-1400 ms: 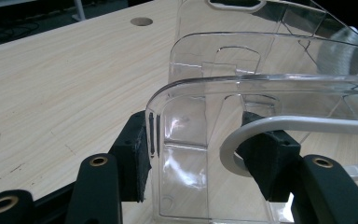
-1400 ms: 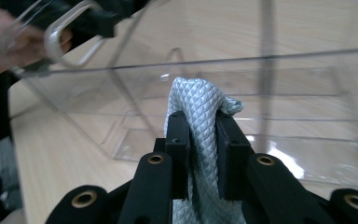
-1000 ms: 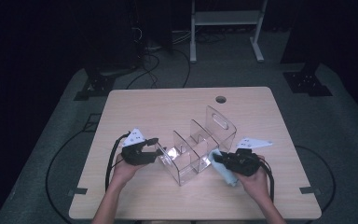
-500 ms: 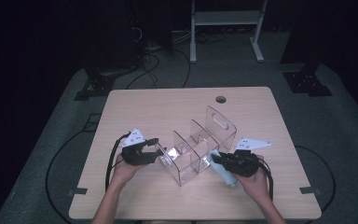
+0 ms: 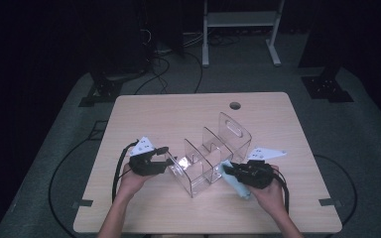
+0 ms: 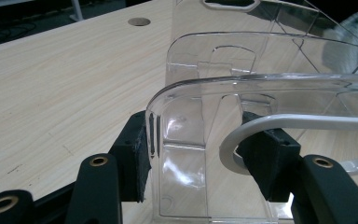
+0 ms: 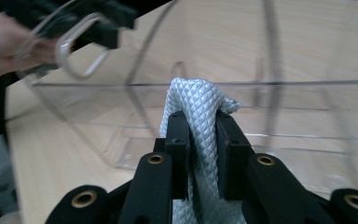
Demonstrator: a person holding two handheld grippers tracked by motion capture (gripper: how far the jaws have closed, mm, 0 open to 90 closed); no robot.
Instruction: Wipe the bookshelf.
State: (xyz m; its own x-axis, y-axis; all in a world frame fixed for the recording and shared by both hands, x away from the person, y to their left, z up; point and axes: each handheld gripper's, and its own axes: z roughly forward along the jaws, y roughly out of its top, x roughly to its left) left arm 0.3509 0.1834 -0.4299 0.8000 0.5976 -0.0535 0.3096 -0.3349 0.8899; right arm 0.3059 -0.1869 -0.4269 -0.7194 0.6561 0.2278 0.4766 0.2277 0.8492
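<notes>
Dark room, pale wooden table (image 5: 168, 119): left gripper (image 5: 164, 156) clamps the clear acrylic divider rack (image 5: 213, 153) at nine o'clock; right gripper (image 7: 200, 140) pinches a pale-blue textured cloth (image 7: 196, 105). Hard wiping could tip the rack.

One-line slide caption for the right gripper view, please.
Right hand-held gripper shut on a pale blue textured cloth, held against the clear plastic organizer.

Clear divided organizer (image 5: 209, 158) upright; grey cloth (image 7: 196, 112) bunched beside it.

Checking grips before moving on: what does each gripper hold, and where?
Left gripper: clear organizer's end wall. Right gripper: light-blue cloth, pinched at a fold.
</notes>
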